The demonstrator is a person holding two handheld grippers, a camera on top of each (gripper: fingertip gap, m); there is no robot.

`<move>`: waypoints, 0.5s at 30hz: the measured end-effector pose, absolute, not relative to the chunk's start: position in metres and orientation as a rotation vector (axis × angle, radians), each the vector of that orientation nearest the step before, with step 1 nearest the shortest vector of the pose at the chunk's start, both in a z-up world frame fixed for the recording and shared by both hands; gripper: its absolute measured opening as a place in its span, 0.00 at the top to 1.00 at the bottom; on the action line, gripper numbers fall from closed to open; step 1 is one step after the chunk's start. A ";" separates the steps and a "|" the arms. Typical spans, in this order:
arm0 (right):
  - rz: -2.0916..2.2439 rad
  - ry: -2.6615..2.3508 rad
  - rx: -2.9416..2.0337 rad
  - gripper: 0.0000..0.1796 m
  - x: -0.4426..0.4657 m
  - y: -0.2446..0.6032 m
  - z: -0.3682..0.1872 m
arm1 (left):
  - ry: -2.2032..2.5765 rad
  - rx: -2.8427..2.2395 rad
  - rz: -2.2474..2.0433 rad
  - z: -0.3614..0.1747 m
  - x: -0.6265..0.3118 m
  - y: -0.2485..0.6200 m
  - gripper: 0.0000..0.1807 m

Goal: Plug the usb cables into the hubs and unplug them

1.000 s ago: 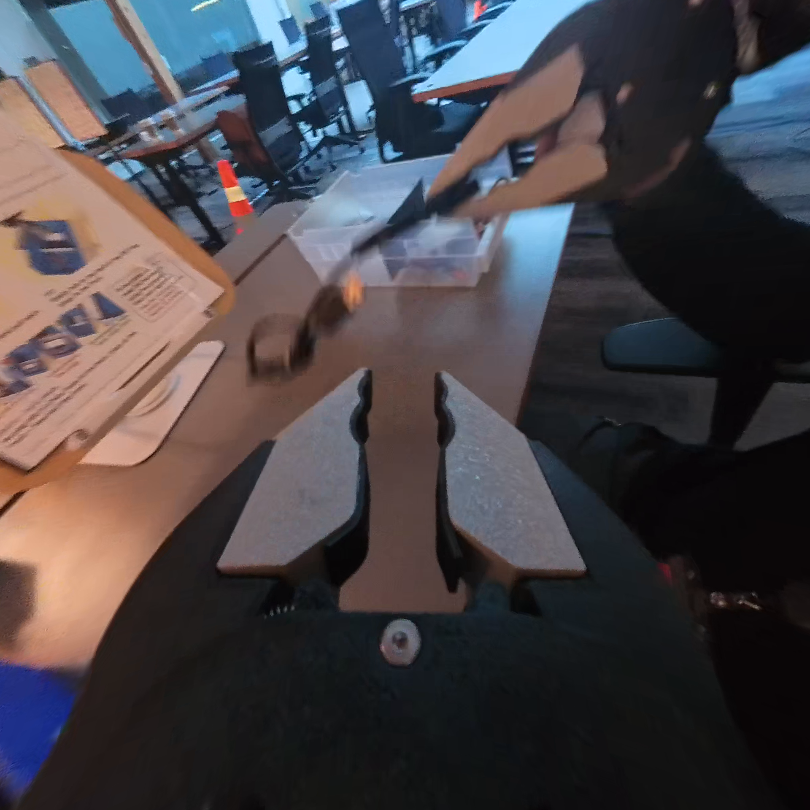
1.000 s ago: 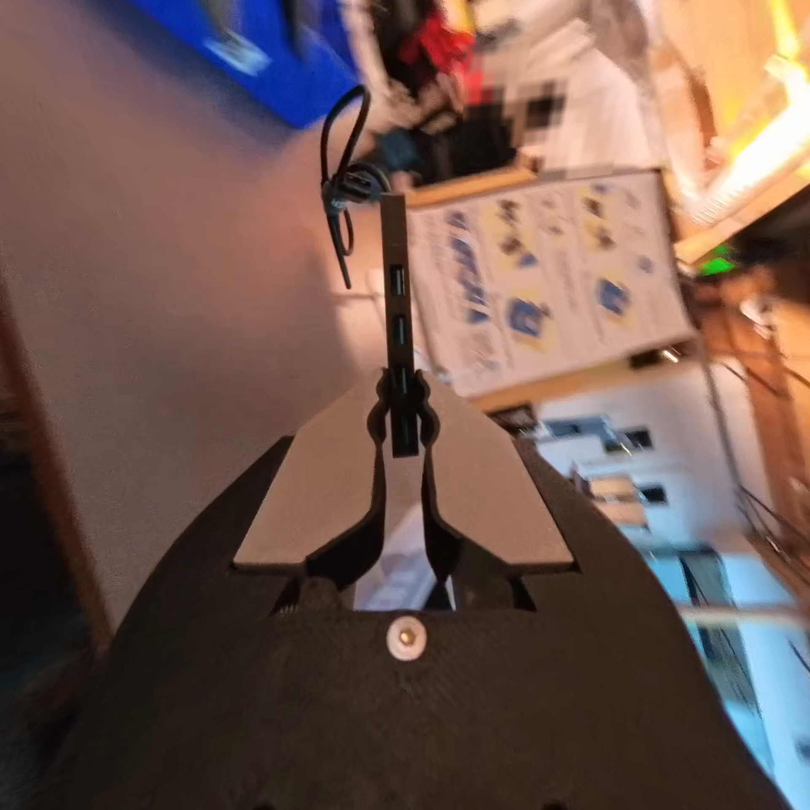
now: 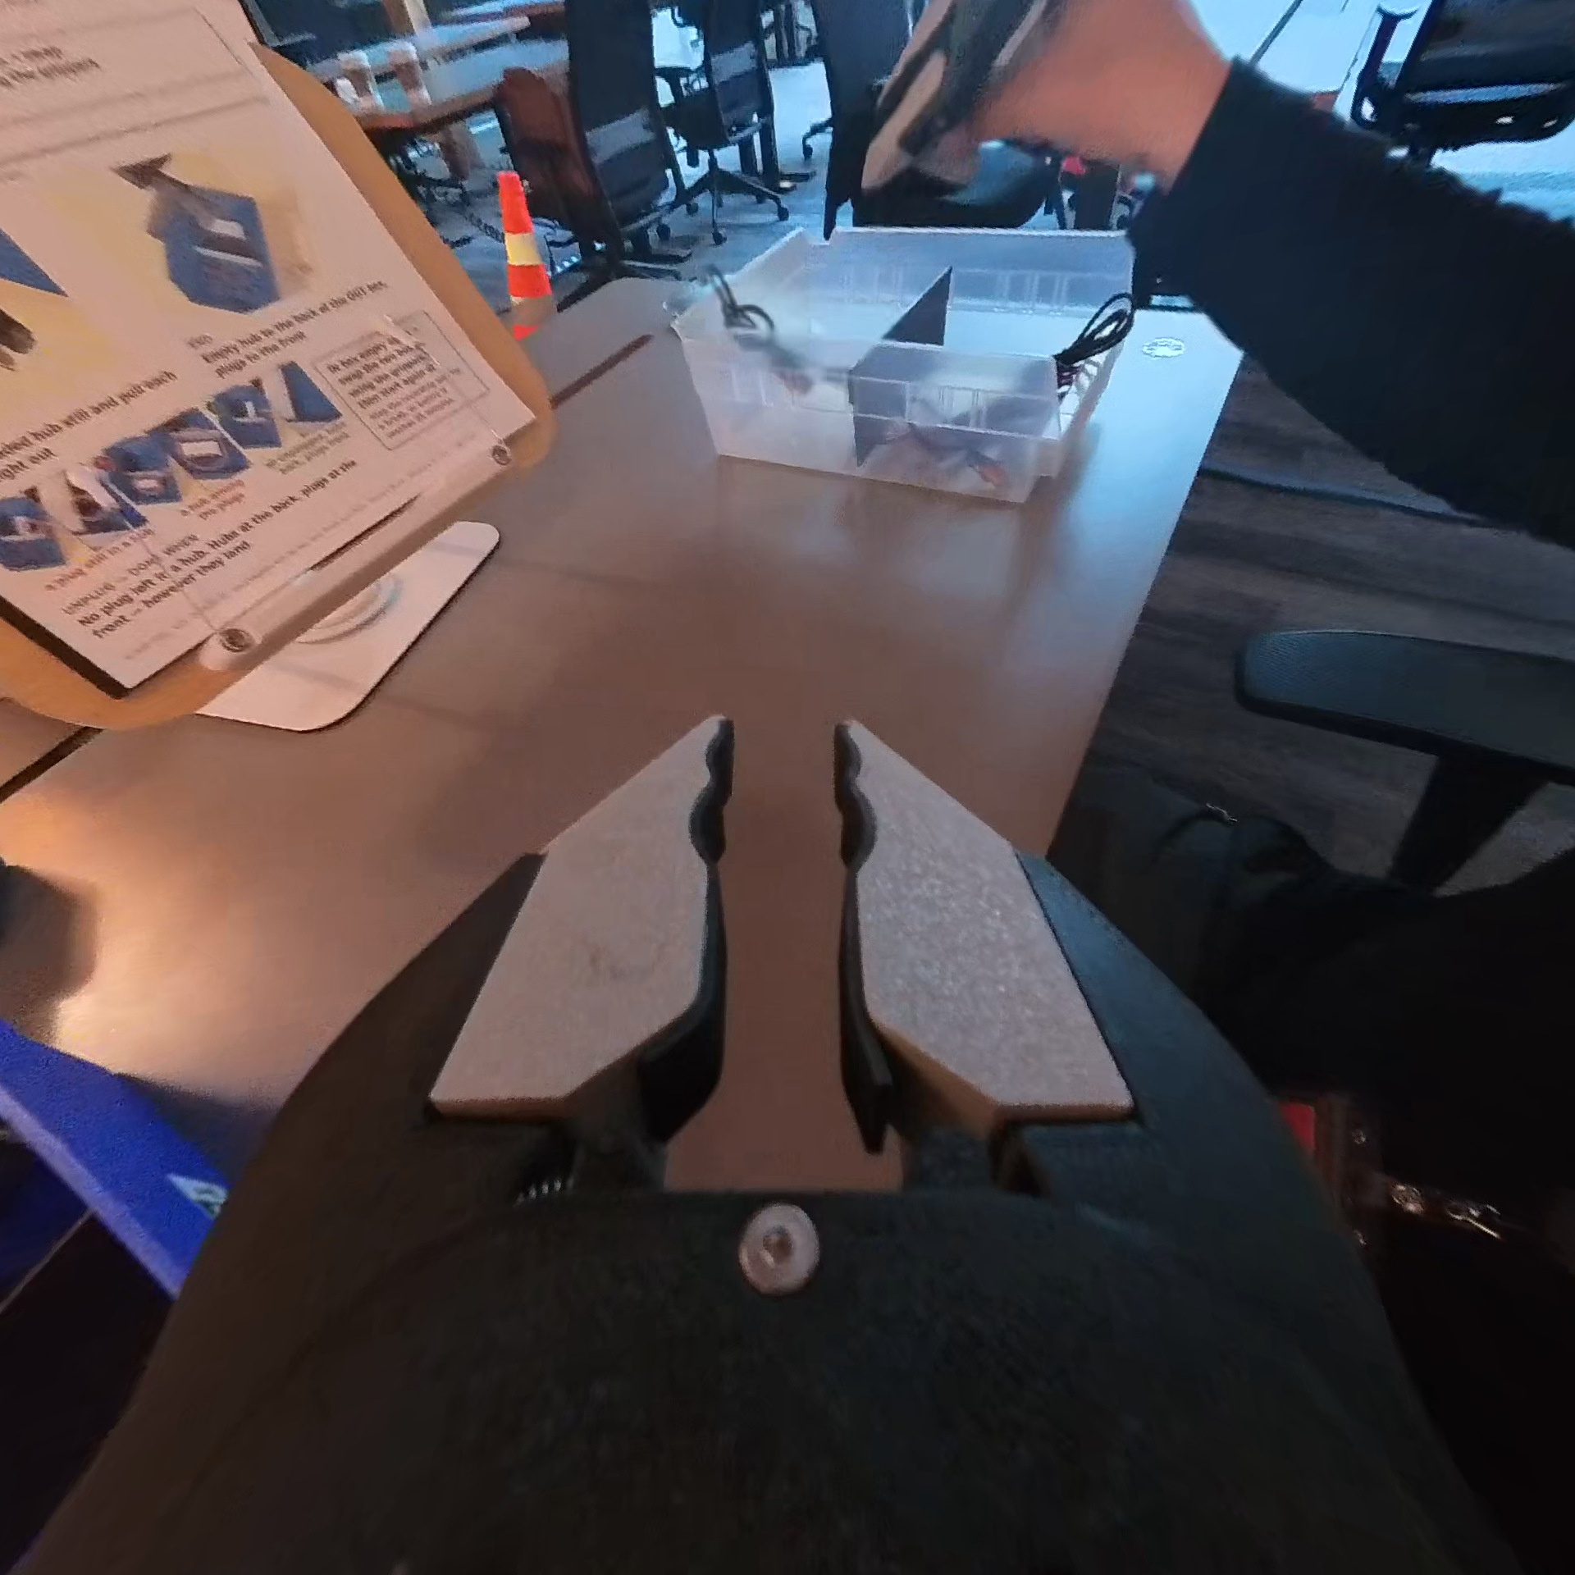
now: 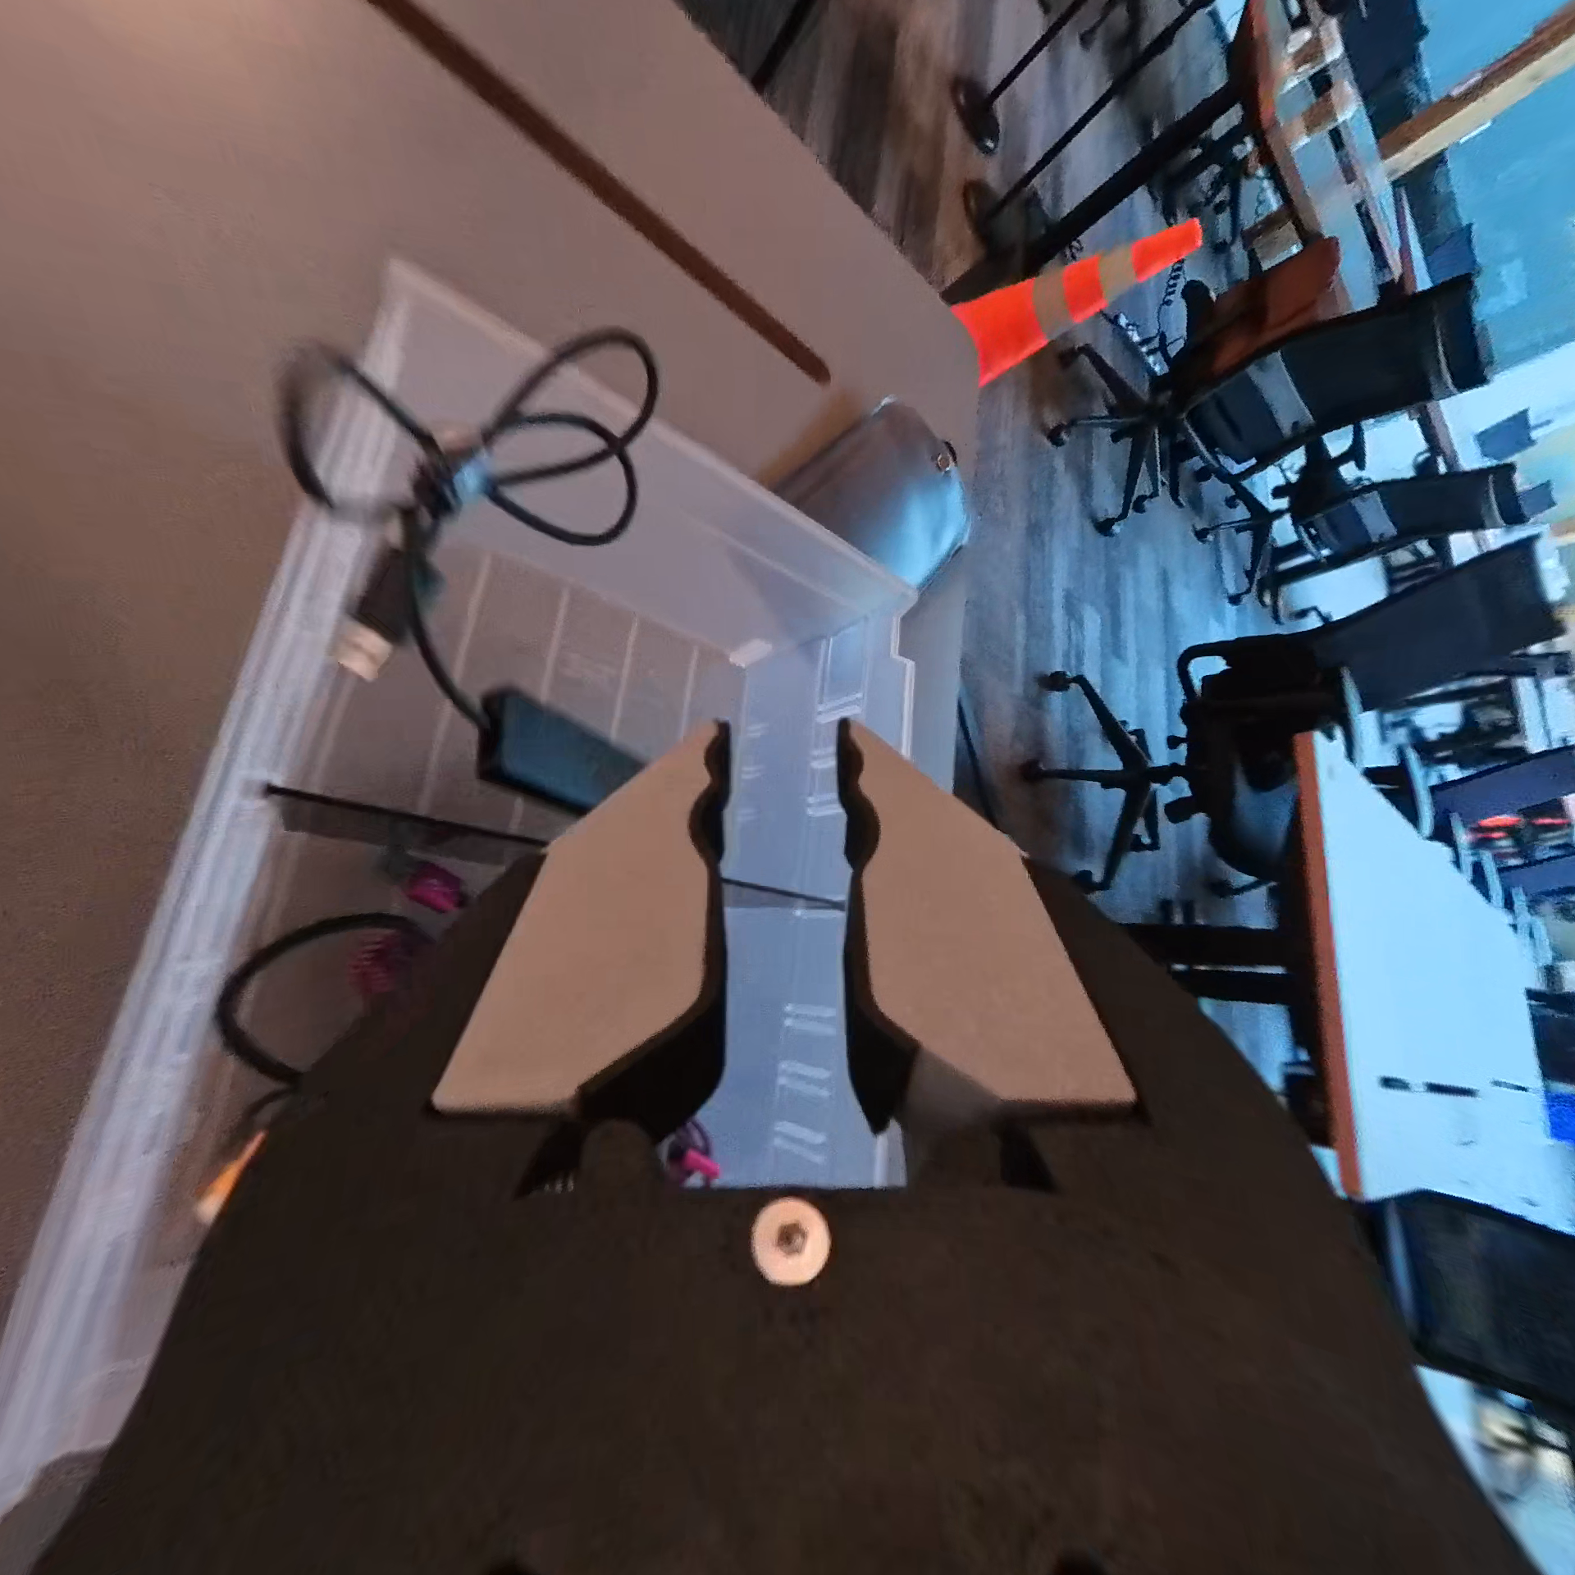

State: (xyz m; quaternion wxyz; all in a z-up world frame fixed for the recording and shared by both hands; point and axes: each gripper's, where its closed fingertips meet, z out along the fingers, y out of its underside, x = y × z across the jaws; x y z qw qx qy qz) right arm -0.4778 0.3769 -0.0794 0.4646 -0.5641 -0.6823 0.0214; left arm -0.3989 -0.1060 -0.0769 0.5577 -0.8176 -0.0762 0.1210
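We see a brown tabletop (image 3: 767, 597) under a clear, frosted plastic bin (image 3: 903, 383) with black dividers (image 3: 925, 315). In the right wrist view the bin (image 4: 597, 477) holds a dark hub (image 4: 554, 754) with a black cable (image 4: 554, 443) ending in a silver plug (image 4: 362, 656), and magenta connectors (image 4: 430, 886). Our left hand-held gripper (image 3: 782, 750) and right hand-held gripper (image 4: 782, 750) each have grey speckled fingers (image 3: 614, 954) on a black body. A traffic cone (image 3: 522, 251) is orange with pale bands. The instruction sheet (image 3: 196, 358) is white with blue pictures, on a tan board (image 3: 477, 281).
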 end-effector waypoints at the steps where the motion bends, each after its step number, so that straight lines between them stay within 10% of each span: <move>1: 0.096 -1.673 -1.407 0.86 -0.474 0.370 -0.078 | -0.182 -1.943 0.283 -0.080 -0.399 -0.104 0.88; 15: 1.150 -1.966 -1.051 0.81 -0.410 0.130 -0.087 | -0.881 -1.860 0.839 -0.061 -0.515 -0.293 0.72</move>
